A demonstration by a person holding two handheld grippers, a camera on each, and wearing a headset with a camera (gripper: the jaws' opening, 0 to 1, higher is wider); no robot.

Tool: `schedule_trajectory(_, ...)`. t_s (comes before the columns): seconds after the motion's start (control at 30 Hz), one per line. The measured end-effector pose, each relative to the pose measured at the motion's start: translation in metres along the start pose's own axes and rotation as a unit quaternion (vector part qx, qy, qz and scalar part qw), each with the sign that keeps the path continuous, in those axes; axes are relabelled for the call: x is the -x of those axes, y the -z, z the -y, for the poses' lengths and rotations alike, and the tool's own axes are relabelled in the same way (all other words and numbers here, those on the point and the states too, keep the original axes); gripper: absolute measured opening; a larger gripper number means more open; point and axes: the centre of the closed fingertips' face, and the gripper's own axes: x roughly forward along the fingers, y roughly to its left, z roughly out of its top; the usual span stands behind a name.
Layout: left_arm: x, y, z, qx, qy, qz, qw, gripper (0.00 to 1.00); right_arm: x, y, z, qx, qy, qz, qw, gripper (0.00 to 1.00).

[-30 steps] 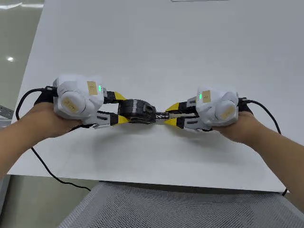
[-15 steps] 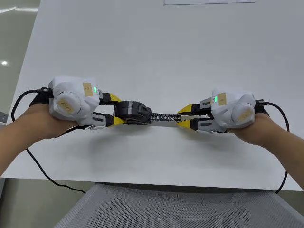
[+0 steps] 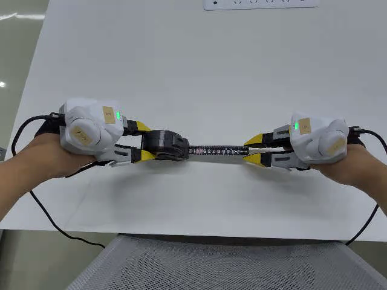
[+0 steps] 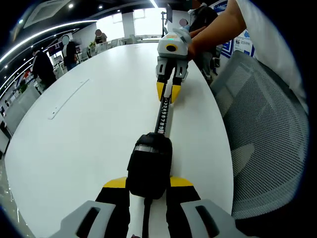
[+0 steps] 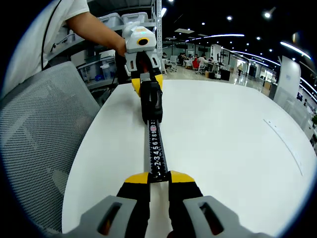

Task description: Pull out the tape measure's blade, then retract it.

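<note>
**White tabletop, tape blade stretched between two grippers**

Smooth, matte white tabletop (image 3: 199, 72) fills the head view, with a white power strip (image 3: 260, 3) at its far edge and the grey mesh back of a chair (image 3: 217, 266) at the near one. A black cable (image 3: 54, 217) loops off the left side.

The tape measure (image 3: 164, 145) is a chunky black case with rounded corners. It sits low over the tabletop between the yellow-tipped jaws of the left gripper (image 3: 145, 141), which are clamped against its two sides. From the case a narrow dark blade (image 3: 217, 151) printed with pale numerals runs straight across to the right gripper (image 3: 251, 150). That gripper's jaws are closed together on the blade's free end. Both grippers have glossy white rounded housings with small tan labels and a green light, and each is held in a hand.

In the left gripper view the case (image 4: 150, 163) shows its ribbed top between the jaws, and the blade recedes to the other gripper. People stand in an office far behind.

In the right gripper view the numerals on the blade (image 5: 156, 148) are large enough to read as a run of digits, which the head view leaves too small. Shelving with grey bins stands behind the far gripper.
</note>
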Motion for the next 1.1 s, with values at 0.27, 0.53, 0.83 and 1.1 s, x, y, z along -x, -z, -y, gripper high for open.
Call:
schedule_trajectory(0.27,0.000,0.000,0.000,-0.002,0.001,-0.002,1.0000,0.24,0.021,0.013,0.003,-0.003,0.003,-0.012,0.9999,0.11)
schedule_trajectory(0.53,0.000,-0.001,0.000,0.000,0.001,-0.004,1.0000,0.24,0.037,0.026,0.010,-0.006,0.010,-0.025,0.9996,0.11)
schedule_trajectory(0.83,-0.001,-0.002,0.000,0.001,0.003,-0.006,1.0000,0.24,0.053,0.041,0.009,-0.012,0.013,-0.037,0.9992,0.11)
schedule_trajectory(1.1,-0.001,-0.002,0.001,0.001,0.004,-0.007,1.0000,0.25,0.062,0.048,0.010,-0.014,0.017,-0.043,0.9988,0.11)
